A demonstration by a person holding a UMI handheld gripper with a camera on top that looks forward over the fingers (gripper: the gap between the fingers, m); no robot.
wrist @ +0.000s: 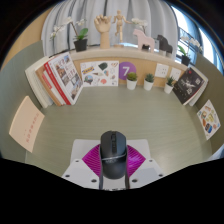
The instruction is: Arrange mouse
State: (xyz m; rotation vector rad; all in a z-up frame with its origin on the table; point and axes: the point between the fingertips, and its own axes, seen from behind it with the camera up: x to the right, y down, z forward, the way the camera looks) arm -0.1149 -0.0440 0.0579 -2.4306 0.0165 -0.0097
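Black mouse sits lengthwise between the pink pads of the tongs, which look closed on its flanks, apparently carrying it above the counter, short of the back-edge books and plants.

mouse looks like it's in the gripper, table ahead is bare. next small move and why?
Probably carry it forward and lower it toward the bare table ahead. The black mouse sits between the gripper fingers, magenta pads flanking its sides, apparently clamped. The books and small pots stand well beyond, along the back edge, so the near surface looks free for placing.
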